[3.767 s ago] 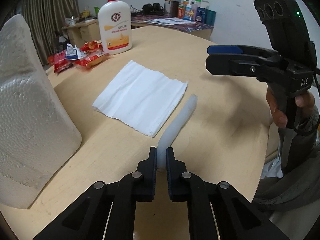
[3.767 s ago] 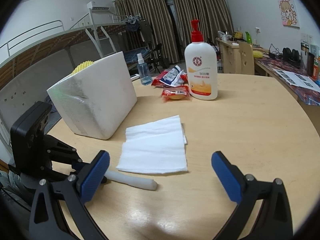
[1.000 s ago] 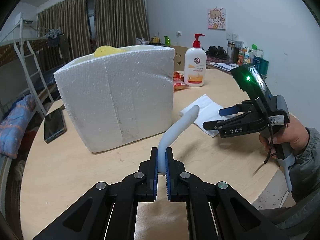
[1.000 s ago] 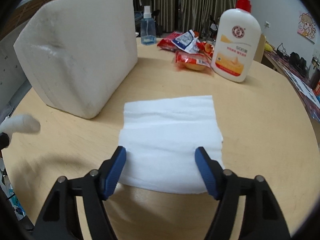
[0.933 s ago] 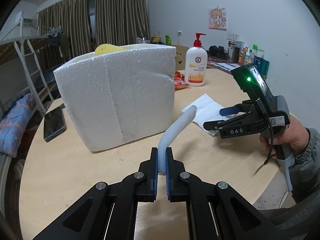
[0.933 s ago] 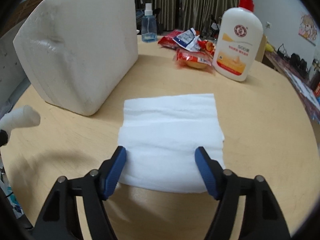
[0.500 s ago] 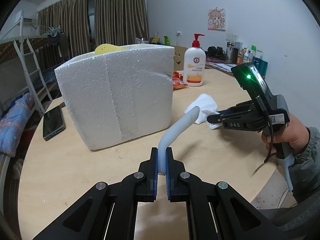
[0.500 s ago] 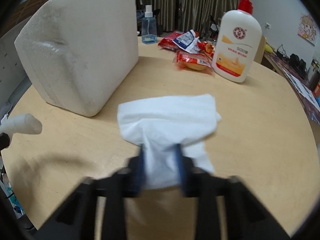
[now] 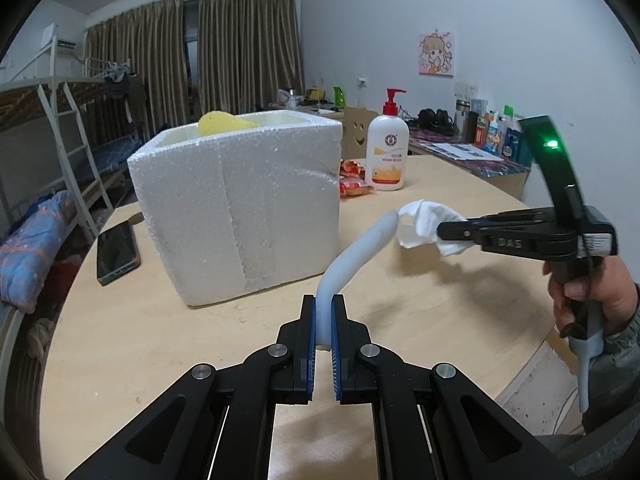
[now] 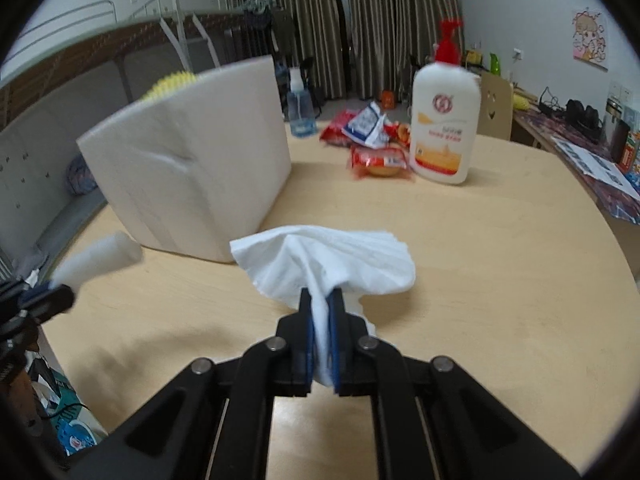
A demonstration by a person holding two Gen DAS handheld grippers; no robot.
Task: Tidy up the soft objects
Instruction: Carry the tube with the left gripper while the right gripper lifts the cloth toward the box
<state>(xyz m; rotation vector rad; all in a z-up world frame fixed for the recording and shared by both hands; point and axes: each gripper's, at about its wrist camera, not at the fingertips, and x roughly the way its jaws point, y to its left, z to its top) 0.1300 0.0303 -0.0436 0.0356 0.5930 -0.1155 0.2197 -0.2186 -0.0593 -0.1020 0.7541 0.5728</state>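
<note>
My left gripper (image 9: 324, 312) is shut on one end of a pale soft tube (image 9: 360, 250) that curves up and to the right above the table. My right gripper (image 10: 320, 308) is shut on a crumpled white tissue (image 10: 332, 264), lifted off the table; it also shows in the left wrist view (image 9: 424, 226) beside the tube's tip. A white foam box (image 9: 240, 208) stands on the table with a yellow soft object (image 9: 222, 123) poking out of its open top. The tube also shows at the left of the right wrist view (image 10: 96, 260).
A lotion pump bottle (image 10: 444, 120), red snack packets (image 10: 378, 160) and a small spray bottle (image 10: 300, 114) stand behind the box. A phone (image 9: 116, 250) lies left of the box. The round wooden table's edge (image 9: 532, 364) curves near my right hand.
My right gripper closed on the flat tissue, bunched it and lifted it off the table. My left gripper has kept hold of the tube, raised in front of the foam box.
</note>
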